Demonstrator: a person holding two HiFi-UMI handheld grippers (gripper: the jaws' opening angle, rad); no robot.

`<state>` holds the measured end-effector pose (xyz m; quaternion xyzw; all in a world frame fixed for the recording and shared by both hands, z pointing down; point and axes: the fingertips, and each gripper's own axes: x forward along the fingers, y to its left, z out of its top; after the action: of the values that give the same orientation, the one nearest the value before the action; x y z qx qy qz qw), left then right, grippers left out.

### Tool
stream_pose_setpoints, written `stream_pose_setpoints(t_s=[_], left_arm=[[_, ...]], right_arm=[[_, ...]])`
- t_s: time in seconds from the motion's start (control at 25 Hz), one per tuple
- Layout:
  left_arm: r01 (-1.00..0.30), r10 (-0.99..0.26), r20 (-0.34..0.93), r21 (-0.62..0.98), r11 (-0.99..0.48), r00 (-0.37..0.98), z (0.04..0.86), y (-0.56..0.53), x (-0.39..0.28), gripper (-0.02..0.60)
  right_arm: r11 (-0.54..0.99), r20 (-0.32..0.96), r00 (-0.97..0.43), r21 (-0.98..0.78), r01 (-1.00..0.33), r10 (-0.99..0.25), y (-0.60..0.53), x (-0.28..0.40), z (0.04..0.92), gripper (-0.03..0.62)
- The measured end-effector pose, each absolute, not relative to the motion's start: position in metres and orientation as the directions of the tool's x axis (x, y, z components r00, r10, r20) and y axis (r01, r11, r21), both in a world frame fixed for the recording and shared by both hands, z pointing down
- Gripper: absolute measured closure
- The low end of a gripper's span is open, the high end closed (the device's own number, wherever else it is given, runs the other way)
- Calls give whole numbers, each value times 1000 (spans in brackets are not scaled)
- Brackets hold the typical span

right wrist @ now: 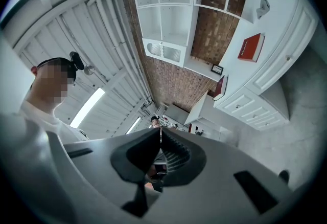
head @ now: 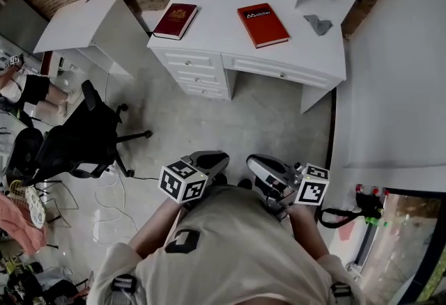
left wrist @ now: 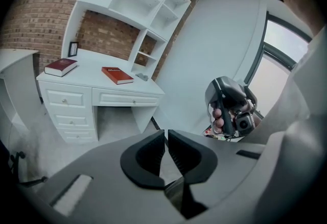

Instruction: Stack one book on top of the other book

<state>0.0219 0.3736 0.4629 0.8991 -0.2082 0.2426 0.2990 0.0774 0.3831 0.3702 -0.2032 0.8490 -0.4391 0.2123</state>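
Down at waist, left gripper (left wrist: pixel 166 138) and right gripper (right wrist: pixel 160 136) hanging empty, jaws closed. Across floor on white desk (head: pixel 223 46): maroon book (head: pixel 175 21) lying at left edge, red book (head: pixel 263 24) mid-surface, well apart. Approach step, likely; next calling for open jaws.

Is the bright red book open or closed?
Closed. The bright red book lies flat on the desk, front cover facing up, no pages spread.

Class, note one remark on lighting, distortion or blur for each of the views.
Head view: even light, sharp, desk edges only mildly bowed. Left gripper view: heavy fisheye, black round border, window pale and featureless. Right gripper view: same fisheye, scene tilted, ceiling light strip glaring, face mosaicked.
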Motion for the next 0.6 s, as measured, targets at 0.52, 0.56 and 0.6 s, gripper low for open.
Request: stream_pose_setpoints(t_s=[0.52,0.56,0.6], left_arm=[[-467,-223,480,480,-742,848,455,295,5,561],[-470,-229,475,485,-738,850,455,288,0,561],[-473,-235,469,490,-732,851,455,282,-6,561]], right_arm=[[506,-40,-833,-810,-297,-552,320,51,366,586],[506,-31,-835,-808,-302,-549,314,47,365,586],[505,-22,-838,-807,-308,-546,309,42,365,586]])
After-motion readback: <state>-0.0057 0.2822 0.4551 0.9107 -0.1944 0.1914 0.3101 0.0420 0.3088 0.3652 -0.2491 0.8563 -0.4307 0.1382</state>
